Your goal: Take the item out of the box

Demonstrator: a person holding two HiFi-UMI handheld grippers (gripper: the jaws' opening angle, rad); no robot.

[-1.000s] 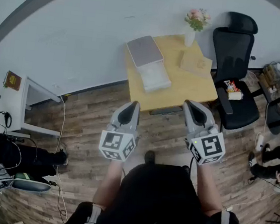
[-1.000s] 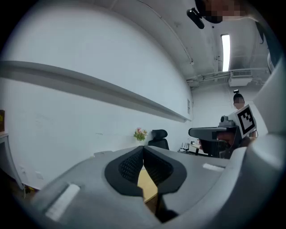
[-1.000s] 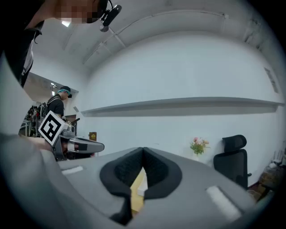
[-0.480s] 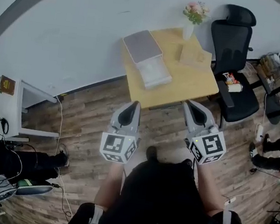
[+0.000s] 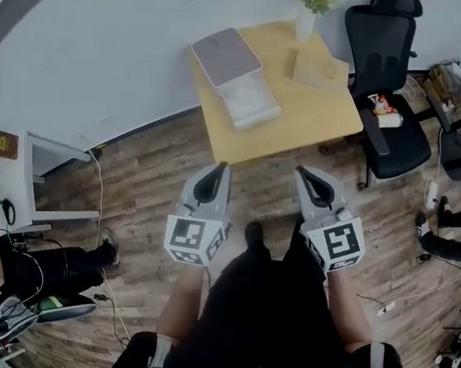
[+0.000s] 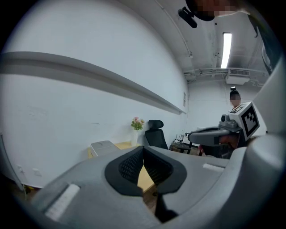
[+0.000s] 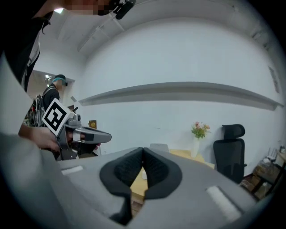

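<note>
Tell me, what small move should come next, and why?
Probably step closer to the table and bring both grippers toward the box. The left gripper and right gripper are shut, empty, and over the floor, short of the table.

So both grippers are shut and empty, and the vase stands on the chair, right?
Not quite. The vase stands on the table, at the corner next to the chair, as the head view shows. The left gripper and right gripper are indeed shut and empty.
</note>
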